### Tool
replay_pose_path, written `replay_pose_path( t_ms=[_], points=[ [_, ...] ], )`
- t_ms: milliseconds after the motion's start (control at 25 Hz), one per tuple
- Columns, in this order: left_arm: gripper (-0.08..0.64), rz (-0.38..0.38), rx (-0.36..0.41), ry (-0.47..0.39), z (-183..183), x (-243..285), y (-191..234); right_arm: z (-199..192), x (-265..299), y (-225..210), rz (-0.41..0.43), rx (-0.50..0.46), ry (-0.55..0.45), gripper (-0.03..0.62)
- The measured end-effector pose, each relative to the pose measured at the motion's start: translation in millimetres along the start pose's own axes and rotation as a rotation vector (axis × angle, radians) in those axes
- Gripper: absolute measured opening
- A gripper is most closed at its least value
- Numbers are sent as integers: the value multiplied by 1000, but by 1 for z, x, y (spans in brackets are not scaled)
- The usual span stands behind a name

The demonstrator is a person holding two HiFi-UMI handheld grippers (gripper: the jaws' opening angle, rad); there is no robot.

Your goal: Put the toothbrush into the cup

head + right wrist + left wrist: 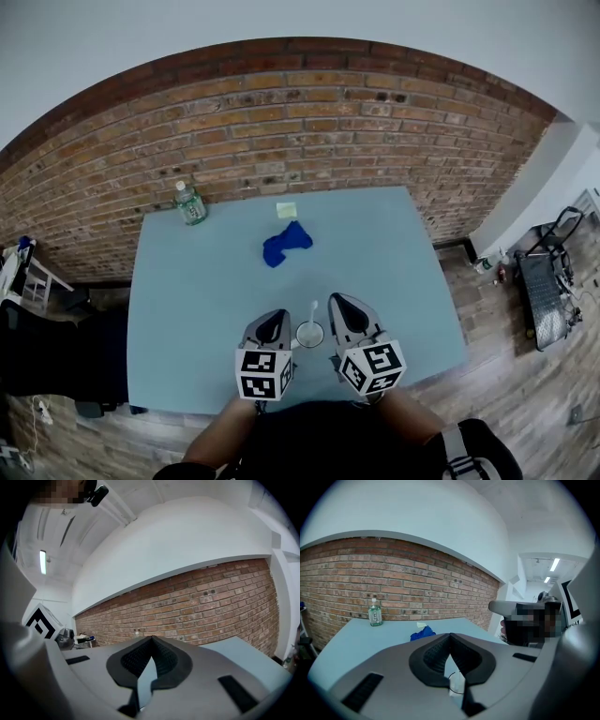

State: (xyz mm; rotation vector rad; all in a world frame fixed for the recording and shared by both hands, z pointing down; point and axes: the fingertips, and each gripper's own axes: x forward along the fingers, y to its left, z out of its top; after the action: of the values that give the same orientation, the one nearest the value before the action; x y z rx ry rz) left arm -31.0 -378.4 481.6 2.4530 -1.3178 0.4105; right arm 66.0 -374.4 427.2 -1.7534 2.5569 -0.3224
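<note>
A small clear cup (309,335) stands near the front edge of the light blue table (187,309). A white toothbrush (313,312) stands upright in it. My left gripper (274,317) rests just left of the cup and my right gripper (337,300) just right of it. Neither touches the cup. In the left gripper view the jaws of the left gripper (450,635) meet at the tip with nothing between them, and the cup's rim (457,684) shows below them. The right gripper (152,638) is shut and empty too.
A blue cloth (286,244) lies crumpled at mid-table, with a yellow note (286,210) behind it. A water bottle (191,203) stands at the back left corner, against the brick wall. In the left gripper view the bottle (374,612) and the cloth (423,633) show ahead.
</note>
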Motion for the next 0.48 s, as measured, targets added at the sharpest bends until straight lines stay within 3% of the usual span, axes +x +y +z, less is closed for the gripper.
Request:
replay_pose_path(
  t_ms=[480],
  points=[
    [6,17,7,10,-7,-7,5,-11,-1,8,5,-7,24,12]
  ],
)
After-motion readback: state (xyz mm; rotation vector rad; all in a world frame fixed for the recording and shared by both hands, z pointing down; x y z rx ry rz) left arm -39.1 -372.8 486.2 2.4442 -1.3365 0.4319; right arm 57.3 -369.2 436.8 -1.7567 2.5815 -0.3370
